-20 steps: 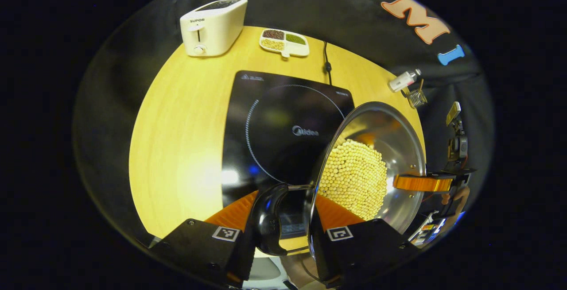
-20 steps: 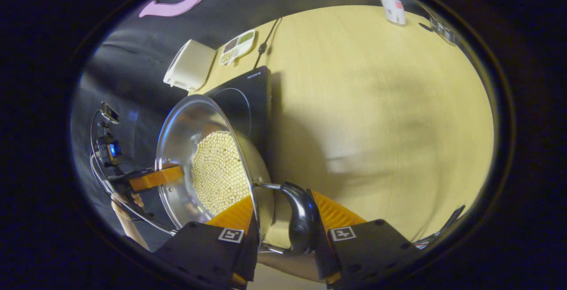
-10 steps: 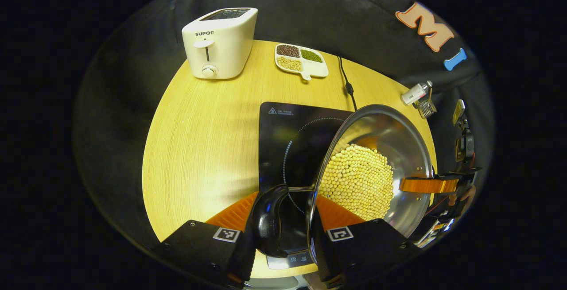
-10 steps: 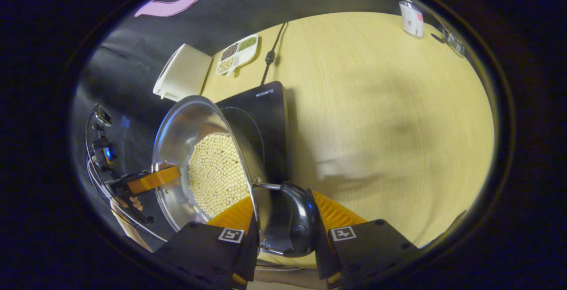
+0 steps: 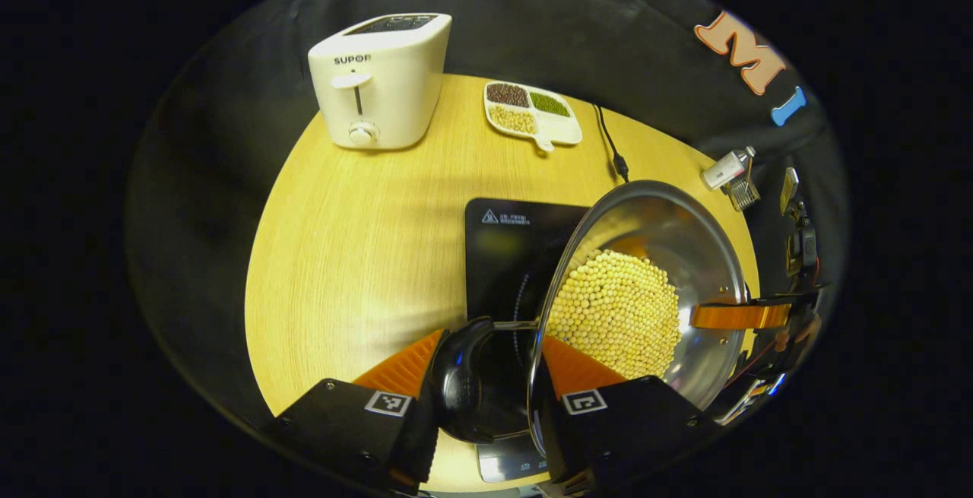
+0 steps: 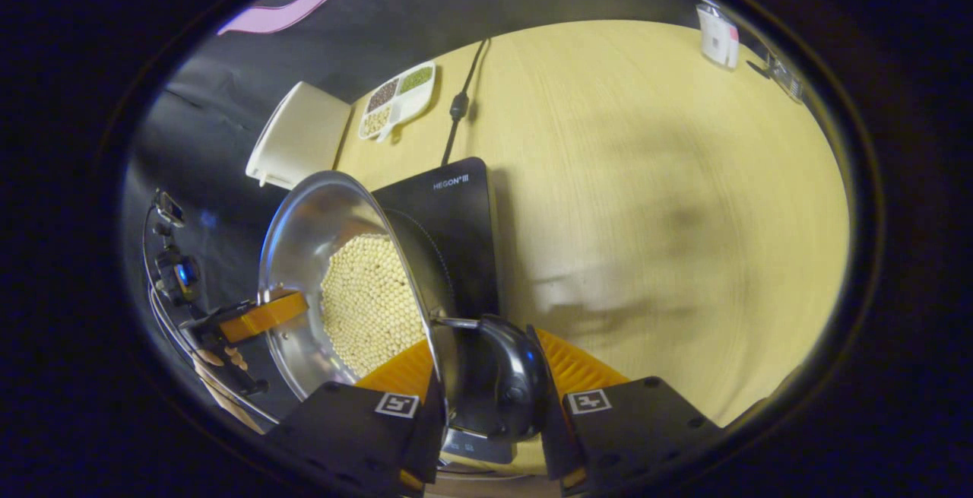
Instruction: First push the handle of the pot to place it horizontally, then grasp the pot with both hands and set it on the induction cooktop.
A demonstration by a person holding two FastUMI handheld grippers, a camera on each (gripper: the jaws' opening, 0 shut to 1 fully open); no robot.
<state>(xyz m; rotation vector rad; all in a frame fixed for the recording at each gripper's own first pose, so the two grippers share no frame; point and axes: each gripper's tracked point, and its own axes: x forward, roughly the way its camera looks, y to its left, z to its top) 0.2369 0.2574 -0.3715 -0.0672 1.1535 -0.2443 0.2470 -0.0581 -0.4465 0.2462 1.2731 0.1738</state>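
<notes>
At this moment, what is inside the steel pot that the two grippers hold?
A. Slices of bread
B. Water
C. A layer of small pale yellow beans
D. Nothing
C: the pot has a bed of small pale yellow beans over its bottom, seen in the left gripper view and also in the right gripper view.

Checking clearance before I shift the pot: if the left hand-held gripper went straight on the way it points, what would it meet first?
Probably the black induction cooktop, just beyond the black pot handle it holds; farther on lies bare wooden table. Depth is unclear.
</notes>
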